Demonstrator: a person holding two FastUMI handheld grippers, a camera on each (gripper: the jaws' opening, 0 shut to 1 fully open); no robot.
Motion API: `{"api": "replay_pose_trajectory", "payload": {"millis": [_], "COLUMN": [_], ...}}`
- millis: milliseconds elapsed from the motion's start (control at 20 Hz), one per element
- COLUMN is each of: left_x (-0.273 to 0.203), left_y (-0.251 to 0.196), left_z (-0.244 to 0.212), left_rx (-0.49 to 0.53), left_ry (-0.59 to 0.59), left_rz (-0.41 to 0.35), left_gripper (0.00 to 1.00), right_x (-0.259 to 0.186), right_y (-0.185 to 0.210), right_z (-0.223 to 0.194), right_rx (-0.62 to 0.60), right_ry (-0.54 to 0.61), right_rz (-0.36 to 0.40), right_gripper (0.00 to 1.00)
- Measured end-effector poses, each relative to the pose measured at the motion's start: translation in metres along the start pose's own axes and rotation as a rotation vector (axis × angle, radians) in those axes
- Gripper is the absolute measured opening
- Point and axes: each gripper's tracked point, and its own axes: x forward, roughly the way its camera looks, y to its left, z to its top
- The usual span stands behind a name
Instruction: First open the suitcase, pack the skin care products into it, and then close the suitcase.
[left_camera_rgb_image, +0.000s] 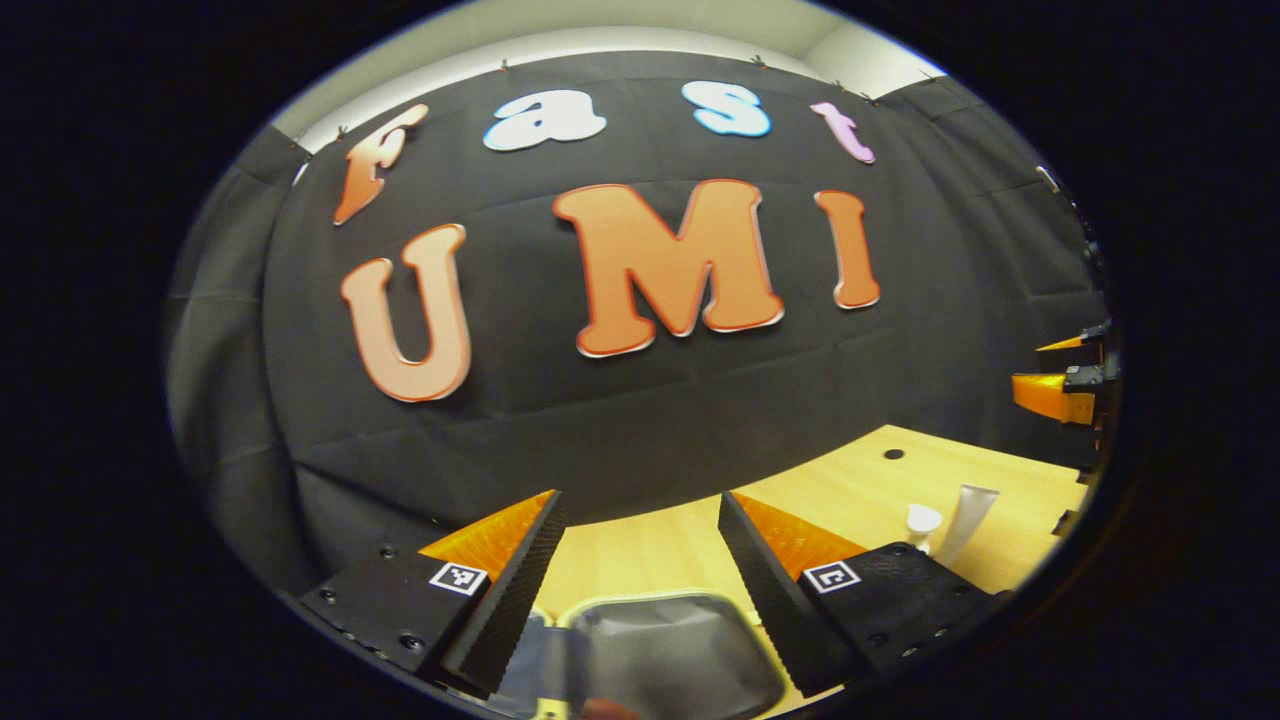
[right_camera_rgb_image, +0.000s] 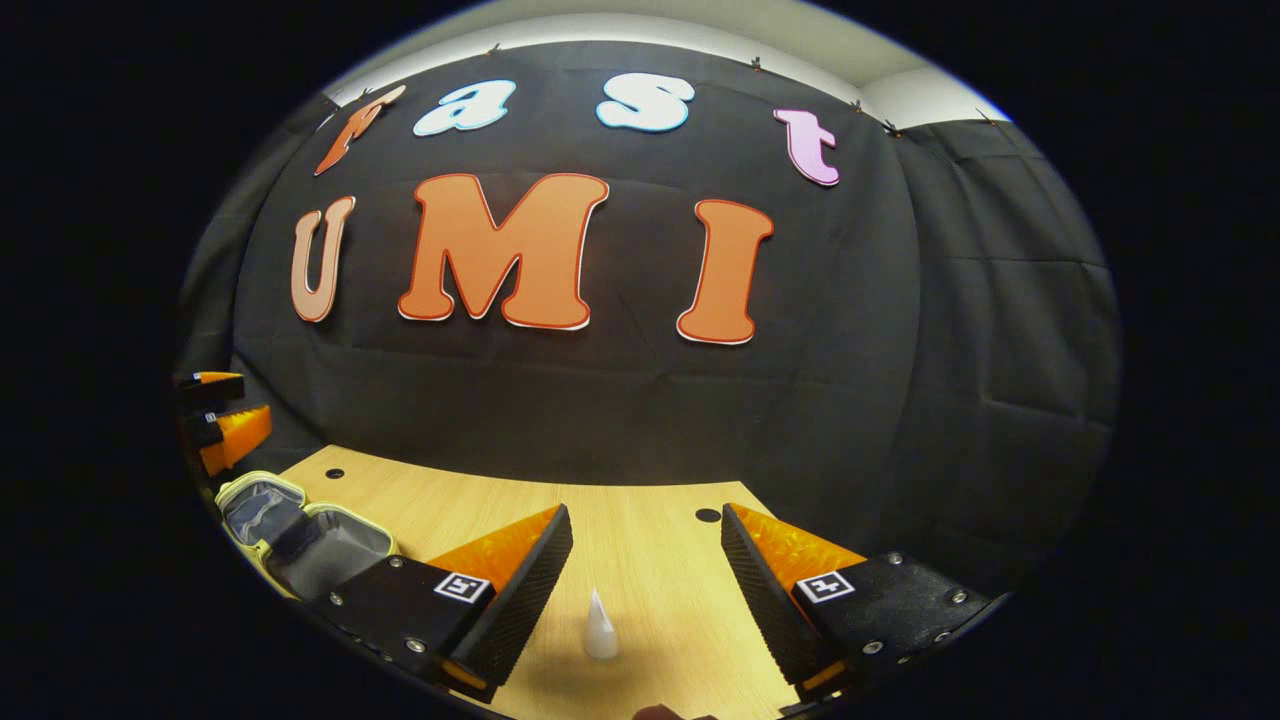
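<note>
Right hand-held gripper hangs wide above the white tube.

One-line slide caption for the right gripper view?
Open right gripper poised above a white tube on the table, opened suitcase at left.

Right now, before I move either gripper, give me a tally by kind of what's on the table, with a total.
Suitcase, lying open: 1
White skin care tubes, out on the table: 2, the tall tube and the short tube beside it
Total: 3

One tube stands ahead of the open right gripper; the left gripper is open over the suitcase.
</note>
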Motion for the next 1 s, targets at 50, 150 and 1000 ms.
{"api": "replay_pose_trajectory", "payload": {"millis": [50, 150, 1000], "left_x": [0.003, 0.009, 0.051], "left_y": [-0.023, -0.057, -0.249], "left_z": [-0.003, -0.009, -0.151], "left_rx": [0.000, 0.004, 0.160], "left_ry": [0.002, 0.022, 0.249], "left_rz": [-0.046, -0.104, -0.422], "left_gripper": [0.99, 0.99, 0.99], "right_x": [-0.001, -0.001, -0.018], "right_y": [-0.006, -0.015, -0.074], "right_z": [-0.002, -0.002, -0.022], "right_rx": [-0.001, -0.002, -0.002], "right_ry": [0.000, -0.002, 0.043], "right_rz": [-0.002, -0.011, -0.111], "right_gripper": [0.96, 0.95, 0.96]}}
